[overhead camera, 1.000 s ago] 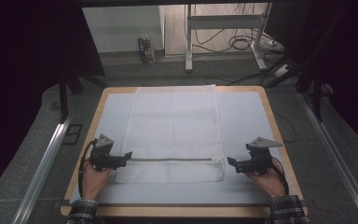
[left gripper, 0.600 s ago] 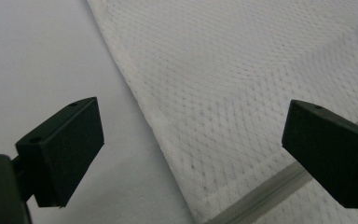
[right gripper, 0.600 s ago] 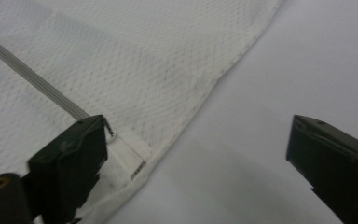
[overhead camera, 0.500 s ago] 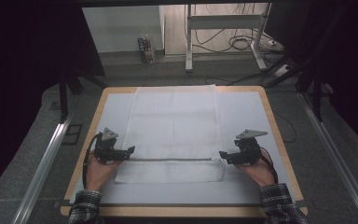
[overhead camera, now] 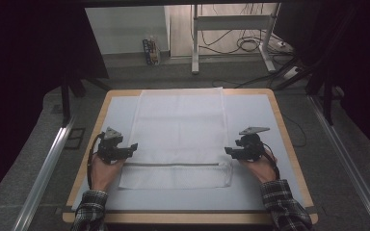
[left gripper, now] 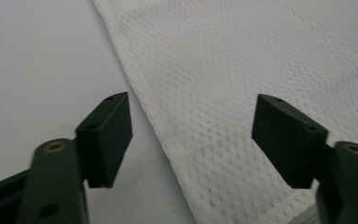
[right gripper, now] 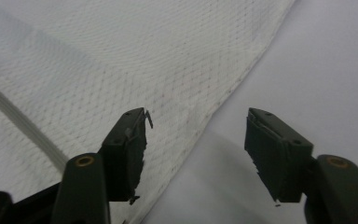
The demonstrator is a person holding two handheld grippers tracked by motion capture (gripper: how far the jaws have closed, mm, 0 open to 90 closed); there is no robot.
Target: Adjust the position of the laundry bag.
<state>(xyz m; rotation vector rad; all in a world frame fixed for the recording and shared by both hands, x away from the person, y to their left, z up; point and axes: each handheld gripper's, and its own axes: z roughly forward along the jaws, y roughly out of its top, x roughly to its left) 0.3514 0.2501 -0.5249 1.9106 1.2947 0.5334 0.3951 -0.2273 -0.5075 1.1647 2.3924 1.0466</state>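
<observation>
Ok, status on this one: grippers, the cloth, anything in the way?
Left gripper open, right gripper open, each straddling a side edge. White cloth flat, near end folded. Nothing obstructing.

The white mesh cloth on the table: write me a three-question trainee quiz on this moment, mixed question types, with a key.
1. True or false: the left gripper is clamped on the white cloth.
2. Multiple choice: in the right gripper view, the cloth's edge runs
A. between the two open jaws
B. far outside both jaws
C. pinched flat between closed jaws
3. Fill in: in the high view, the near end of the cloth is folded over, and the fold's edge forms a line running between the two ____.

Key
1. False: its jaws stand apart over the cloth's edge, holding nothing.
2. A
3. grippers; the right gripper is at the other end.
</observation>
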